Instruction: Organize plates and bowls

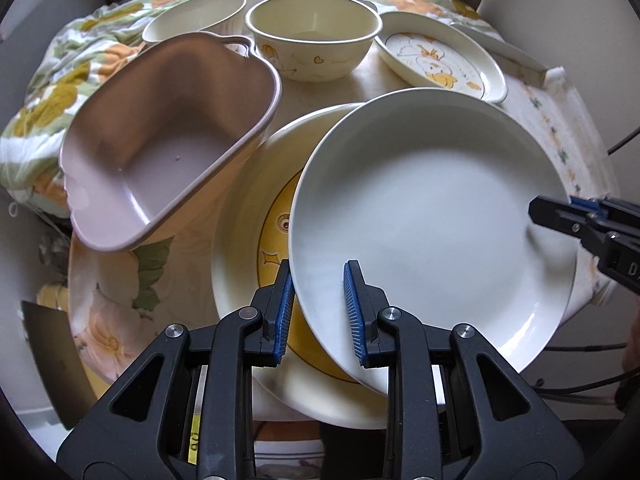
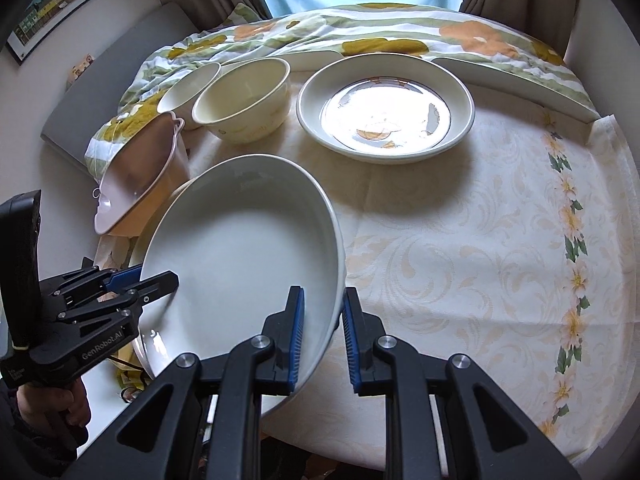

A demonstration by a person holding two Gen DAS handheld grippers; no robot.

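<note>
A plain white deep plate (image 1: pixel 432 216) (image 2: pixel 240 248) is tilted above a yellow-patterned plate (image 1: pixel 256 240). My left gripper (image 1: pixel 320 312) straddles its near rim with a gap between the pads and the rim. It also shows in the right wrist view (image 2: pixel 136 280). My right gripper (image 2: pixel 322 340) straddles the opposite rim with its pads close to it. It also shows in the left wrist view (image 1: pixel 560 212). A pink square bowl (image 1: pixel 168 140) (image 2: pixel 140 176) leans at the left. Two cream bowls (image 1: pixel 312 36) (image 1: pixel 196 16) and a duck-printed plate (image 1: pixel 440 56) (image 2: pixel 386 108) stand at the back.
A flowered plate (image 1: pixel 112 320) lies under the pink bowl. A floral cloth (image 2: pixel 360 36) is bunched along the back of the table. A long white dish (image 2: pixel 520 84) lies at the back right. The patterned tablecloth (image 2: pixel 480 260) spreads to the right.
</note>
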